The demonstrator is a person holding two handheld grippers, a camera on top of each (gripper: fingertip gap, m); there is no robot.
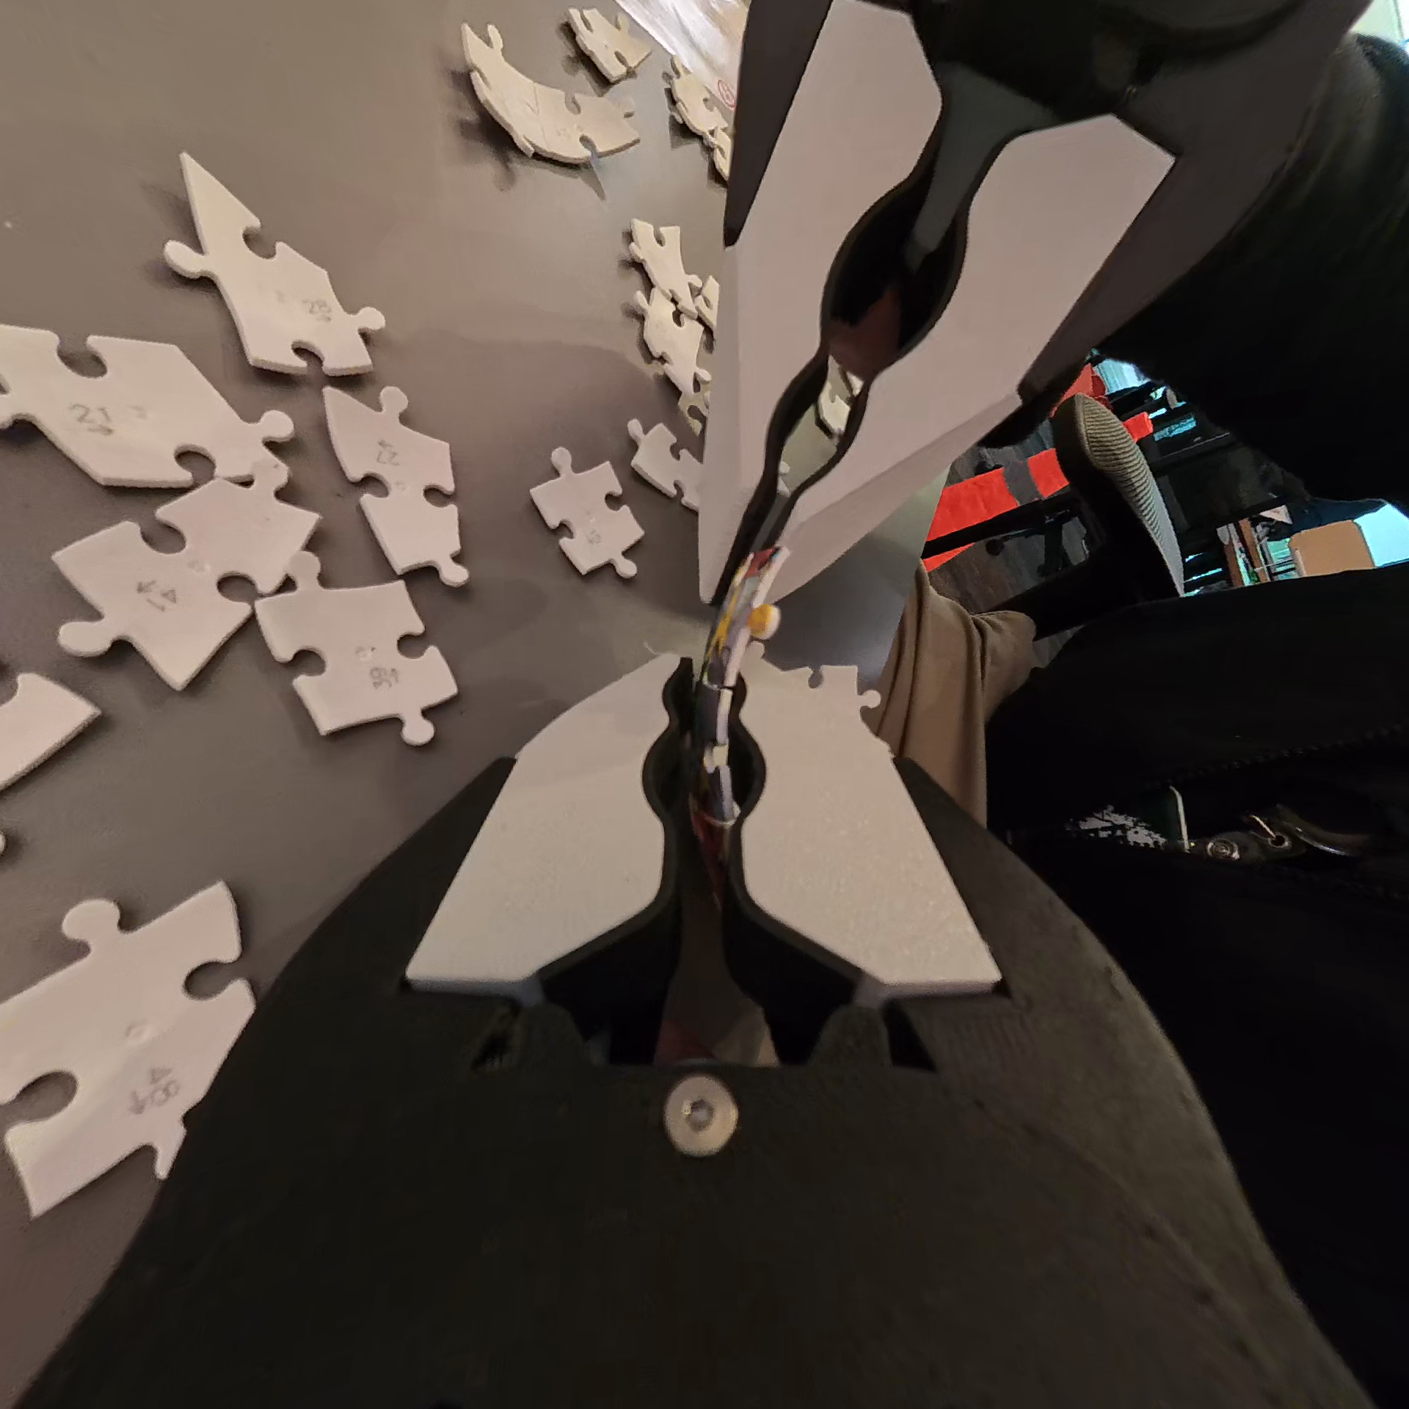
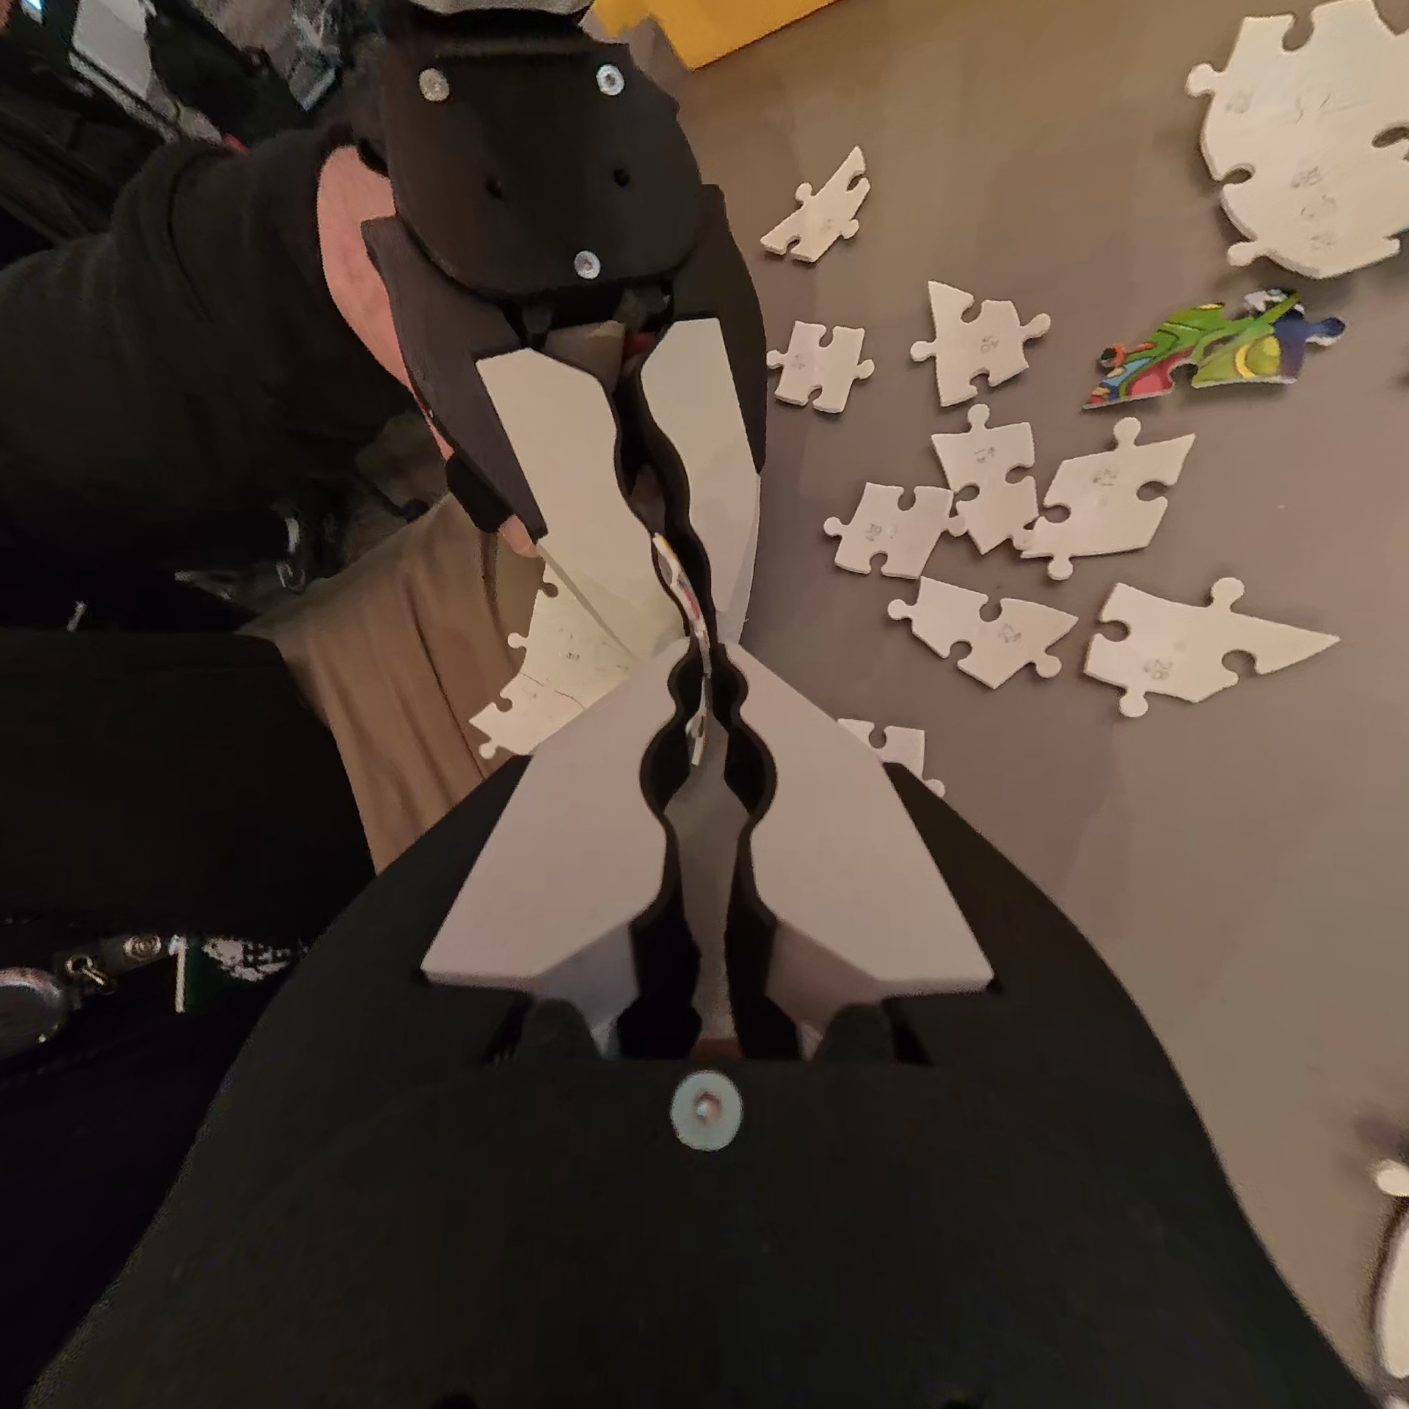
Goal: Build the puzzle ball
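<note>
Both grippers are meeting tip to tip above the near edge of the grey table (image 1: 473, 251). The left gripper (image 1: 713, 686) is pinching a thin puzzle section (image 1: 724, 671) edge-on, its pale fingers (image 1: 579, 823) drawn together with only the piece between them. The right gripper (image 2: 705, 671) is doing the same from the opposite side, its fingers (image 2: 579, 831) closing on a second coloured puzzle piece (image 2: 698, 732), also seen edge-on. In the left wrist view the right gripper (image 1: 736, 587) is coming down from above, and the two held edges are lying in one line, touching or nearly so; whether the tabs are locked is impossible to tell.

In the right wrist view a hand (image 2: 358, 259) in a black sleeve is gripping the left gripper (image 2: 686, 610), and a joined white section (image 2: 564, 671) is hanging beneath the left gripper's fingers.

Loose white pieces (image 1: 358, 663) are lying face down across the table, scattered and partly overlapping. A curved assembled strip (image 1: 534, 107) is sitting at the far side, a large round assembled panel (image 2: 1311, 145) is resting at the top right, and one face-up colourful piece (image 2: 1212, 351) is lying just below it.
</note>
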